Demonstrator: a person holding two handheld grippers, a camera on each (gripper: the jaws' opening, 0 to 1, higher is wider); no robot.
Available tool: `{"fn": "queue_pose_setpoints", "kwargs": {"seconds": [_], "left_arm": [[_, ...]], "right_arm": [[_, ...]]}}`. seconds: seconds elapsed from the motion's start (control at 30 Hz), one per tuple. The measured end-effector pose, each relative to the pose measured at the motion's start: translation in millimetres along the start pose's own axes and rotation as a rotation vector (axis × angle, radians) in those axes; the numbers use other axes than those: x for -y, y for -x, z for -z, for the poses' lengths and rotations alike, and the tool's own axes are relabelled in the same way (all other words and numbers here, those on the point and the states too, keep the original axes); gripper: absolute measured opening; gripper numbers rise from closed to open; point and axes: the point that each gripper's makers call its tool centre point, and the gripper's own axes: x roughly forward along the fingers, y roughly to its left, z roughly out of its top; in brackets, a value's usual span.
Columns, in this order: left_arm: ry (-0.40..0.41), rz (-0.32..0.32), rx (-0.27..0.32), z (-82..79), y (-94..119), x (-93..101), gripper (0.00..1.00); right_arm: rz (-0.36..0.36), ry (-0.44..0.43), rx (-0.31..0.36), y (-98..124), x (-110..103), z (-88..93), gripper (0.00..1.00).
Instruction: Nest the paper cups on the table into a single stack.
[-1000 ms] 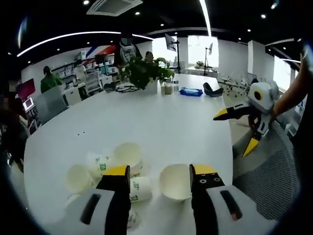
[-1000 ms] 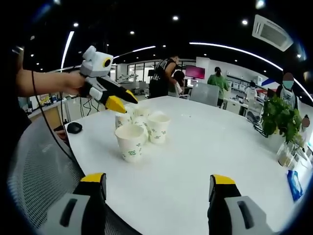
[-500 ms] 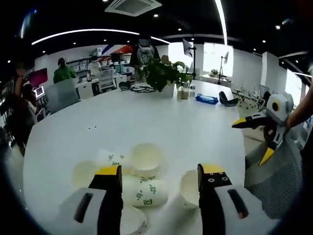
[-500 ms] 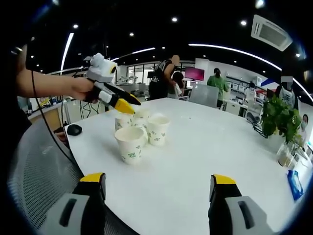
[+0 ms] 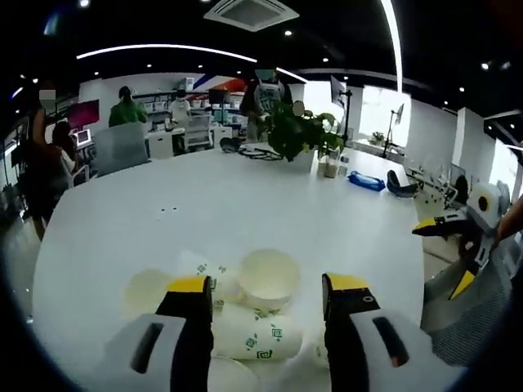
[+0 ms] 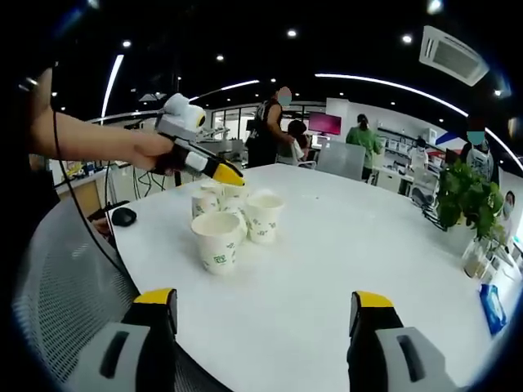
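Several white paper cups with green print stand clustered on the white table [image 6: 351, 245]. In the left gripper view an upright cup [image 5: 268, 278] sits just beyond my jaws, one cup lies on its side [image 5: 255, 336] between them, and another [image 5: 145, 291] stands to the left. My left gripper [image 5: 266, 292] is open, low over this cluster. In the right gripper view the left gripper [image 6: 225, 173] hovers above the rear cups, while the front cup [image 6: 216, 239] and another cup [image 6: 263, 215] stand free. My right gripper [image 6: 265, 302] is open with nothing held, well back from the cups; the right gripper [image 5: 448, 255] also shows beyond the table edge.
A potted plant [image 5: 298, 135] and a blue packet [image 5: 366, 181] sit at the far side of the table [image 5: 245, 196]. A black mouse [image 6: 124, 215] lies near the edge, beside a mesh chair [image 6: 57, 278]. People stand in the background.
My left gripper has moved forward and down over the cup cluster, and its tip now hangs above the rear cups. The right gripper has stayed where it was.
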Motion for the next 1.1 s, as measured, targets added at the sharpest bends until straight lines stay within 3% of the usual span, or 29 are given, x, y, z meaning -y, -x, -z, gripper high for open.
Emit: {"fn": "queue_pose_setpoints", "kwargs": {"seconds": [0.43, 0.67, 0.77, 1.1], "left_arm": [[0.023, 0.008, -0.021, -0.5, -27, -0.5, 0.34], [0.077, 0.009, -0.038, 10.6, -43, -7.4, 0.27], [0.061, -0.023, -0.067, 16.2, -48, -14.7, 0.25], [0.115, -0.012, -0.107, 25.2, -54, -13.9, 0.18]], "right_arm": [[0.004, -0.002, -0.006, 0, 1, 1.2, 0.86], [0.004, -0.001, -0.013, 0, 1, 2.2, 0.85], [0.003, -0.003, -0.016, 0, 0, 2.6, 0.85], [0.012, 0.002, -0.021, -1, 2, 2.8, 0.85]]}}
